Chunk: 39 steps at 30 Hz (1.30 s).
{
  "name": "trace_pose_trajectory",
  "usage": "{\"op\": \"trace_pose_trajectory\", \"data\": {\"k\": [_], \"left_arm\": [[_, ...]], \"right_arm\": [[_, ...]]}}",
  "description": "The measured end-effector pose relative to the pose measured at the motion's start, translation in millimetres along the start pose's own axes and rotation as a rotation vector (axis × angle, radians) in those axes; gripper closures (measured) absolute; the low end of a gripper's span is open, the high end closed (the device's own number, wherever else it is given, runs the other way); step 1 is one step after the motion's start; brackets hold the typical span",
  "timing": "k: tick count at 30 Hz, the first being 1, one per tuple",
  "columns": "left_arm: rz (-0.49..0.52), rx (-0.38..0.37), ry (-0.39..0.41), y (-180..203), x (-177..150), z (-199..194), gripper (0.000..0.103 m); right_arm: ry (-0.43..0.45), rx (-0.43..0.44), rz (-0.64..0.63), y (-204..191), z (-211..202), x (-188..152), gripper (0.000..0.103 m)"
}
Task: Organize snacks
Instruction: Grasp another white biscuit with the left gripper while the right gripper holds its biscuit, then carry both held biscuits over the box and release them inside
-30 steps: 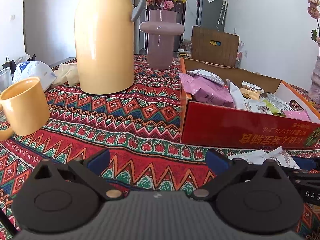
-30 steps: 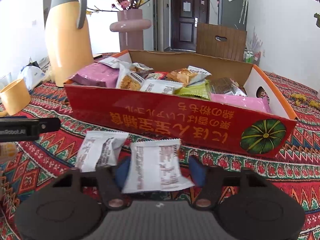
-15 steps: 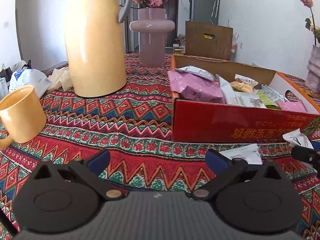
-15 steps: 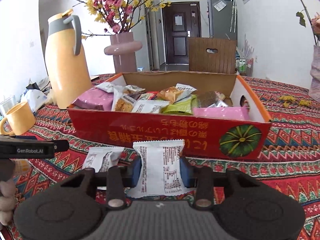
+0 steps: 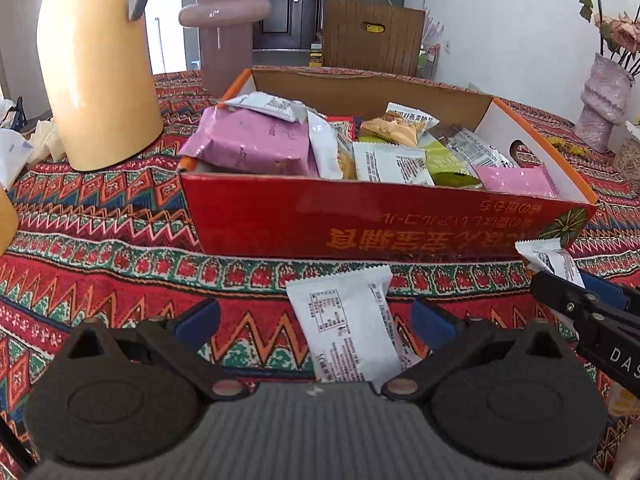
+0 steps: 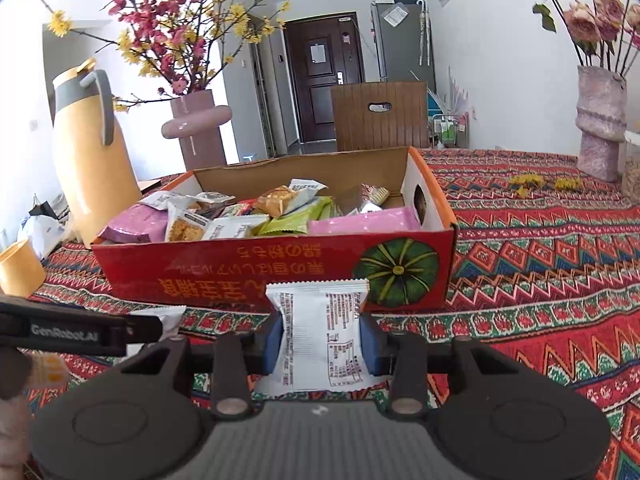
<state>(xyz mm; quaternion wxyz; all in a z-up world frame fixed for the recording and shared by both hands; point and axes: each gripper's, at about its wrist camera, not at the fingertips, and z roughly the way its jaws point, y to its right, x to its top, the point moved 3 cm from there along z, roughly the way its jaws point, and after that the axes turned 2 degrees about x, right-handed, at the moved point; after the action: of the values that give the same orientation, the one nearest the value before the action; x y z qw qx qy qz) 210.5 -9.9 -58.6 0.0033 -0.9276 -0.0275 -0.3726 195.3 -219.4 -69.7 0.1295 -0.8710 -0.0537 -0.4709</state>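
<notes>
Snack packet (image 6: 320, 336) sits squeezed between my right tongs (image 6: 320, 344), both blue pads pressing its sides, so I am gripping it. It hangs clear of the patterned tablecloth (image 6: 560, 280), just in front of the red box (image 6: 240, 276), near the pumpkin picture on the box's front wall. In my left view the same packet pokes up at the far right edge, caught in the black fingers there.

My left tongs (image 5: 316, 316) stand wide open and hold nothing. A second white packet (image 5: 352, 328) lies flat on the cloth between their pads, closer to the right pad; neither pad touches it. It rests just short of the box's front wall.

The box is already filled with pink, green, white and orange packets. Behind it to the left stand a yellow jug (image 5: 96, 80) and a pink vase (image 5: 224, 32).

Both my tongs tilt downward towards the table, the left more steeply. The left one's black arm crosses the lower left of my right view.
</notes>
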Motion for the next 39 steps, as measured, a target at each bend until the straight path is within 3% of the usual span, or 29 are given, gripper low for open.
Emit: {"op": "trace_pose_trajectory", "data": {"k": [2, 8, 12, 15, 18, 30, 39], "left_arm": [[-0.007, 0.014, -0.01, 3.8, -1.9, 4.3, 0.0], [-0.02, 0.025, -0.028, 8.3, -4.9, 9.6, 0.017], [-0.018, 0.018, -0.017, 10.2, -5.3, 6.0, 0.032], [-0.013, 0.002, -0.005, 11.4, -5.2, 2.6, 0.054], [-0.006, -0.01, 0.001, 12.5, -5.9, 0.1, 0.061], [0.026, -0.021, 0.095, 14.5, 2.1, -20.9, 0.062], [0.034, -0.032, 0.229, 15.4, 32.8, -52.7, 0.062]], "right_arm": [[0.008, 0.012, 0.006, 0.7, -1.4, -0.2, 0.064], [0.011, 0.026, -0.004, -2.3, -2.0, -2.4, 0.064], [0.013, 0.028, -0.006, -3.0, -2.7, -3.0, 0.064], [0.014, 0.03, -0.009, -4.3, -3.2, -3.1, 0.064], [0.014, 0.031, -0.011, -4.4, -3.1, -2.8, 0.064], [0.043, 0.049, -0.032, -9.8, -13.3, 3.9, 0.064], [0.151, 0.05, -0.052, -13.2, -27.7, 34.9, 0.064]]}}
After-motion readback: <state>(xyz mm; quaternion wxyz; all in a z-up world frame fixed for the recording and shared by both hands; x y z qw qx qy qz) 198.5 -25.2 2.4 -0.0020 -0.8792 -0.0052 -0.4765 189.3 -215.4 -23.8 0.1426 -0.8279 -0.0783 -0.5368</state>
